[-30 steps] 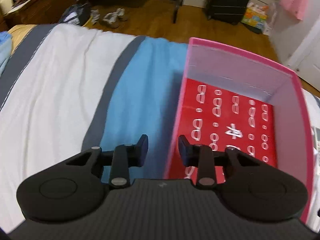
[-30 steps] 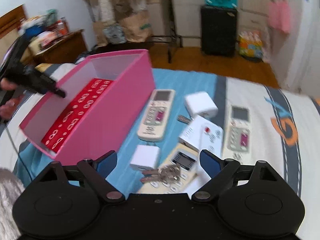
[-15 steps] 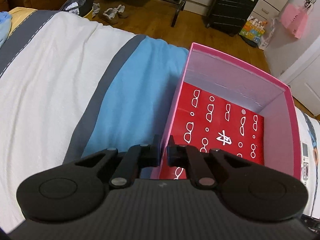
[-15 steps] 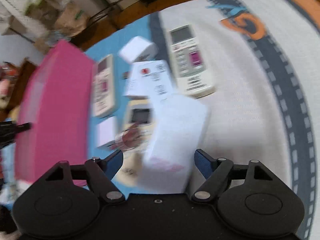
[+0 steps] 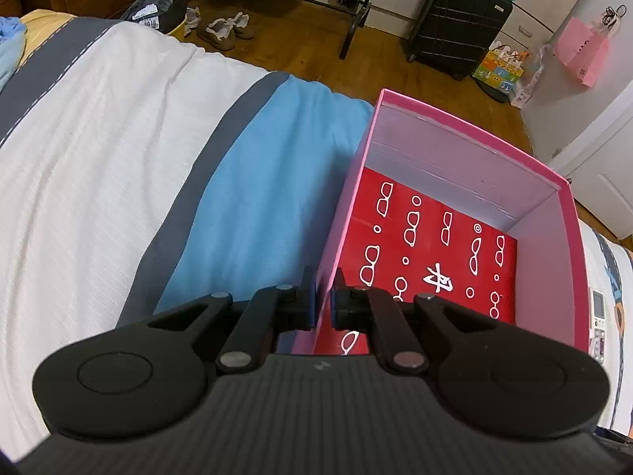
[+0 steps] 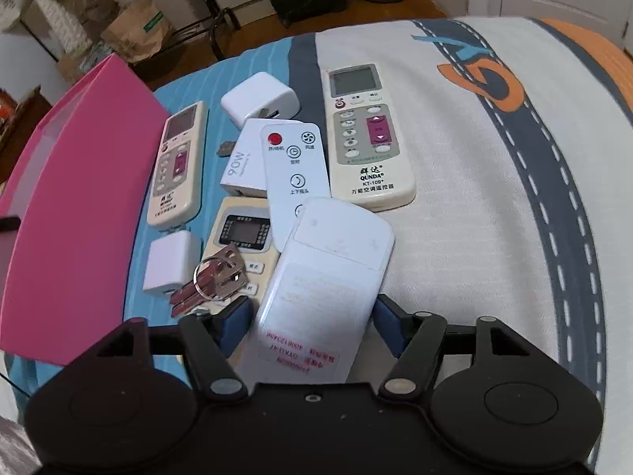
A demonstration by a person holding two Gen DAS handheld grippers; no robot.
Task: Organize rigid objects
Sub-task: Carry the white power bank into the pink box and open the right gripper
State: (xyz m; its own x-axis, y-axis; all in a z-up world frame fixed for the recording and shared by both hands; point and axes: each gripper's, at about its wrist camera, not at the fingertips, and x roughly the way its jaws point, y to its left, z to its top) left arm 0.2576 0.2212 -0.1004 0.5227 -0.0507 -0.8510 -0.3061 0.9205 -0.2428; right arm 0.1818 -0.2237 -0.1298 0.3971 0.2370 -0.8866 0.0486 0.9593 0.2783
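Observation:
My left gripper point(image 5: 323, 304) is shut on the near left wall of the pink box point(image 5: 348, 206), which has a red patterned floor and nothing in it. The box's outer wall also shows in the right wrist view point(image 6: 79, 198). My right gripper point(image 6: 310, 326) straddles a white remote lying face down point(image 6: 324, 289), its blue pads close beside the remote's sides. Beyond it lie a slim white fan remote point(image 6: 294, 174), a large cream remote point(image 6: 366, 138), a smaller cream remote point(image 6: 176, 166), keys point(image 6: 213, 281) and white chargers point(image 6: 259, 99).
Everything rests on a bed with a white, grey and blue striped cover point(image 5: 118, 166). The bed's far edge drops to a wooden floor with shoes point(image 5: 225, 27), a black suitcase point(image 5: 455, 19) and paper bags. A thin black cable hangs at the right wrist view's left edge.
My left gripper closed onto the pink box's wall. My right gripper swung down from over the pile and its fingers narrowed around the face-down white remote.

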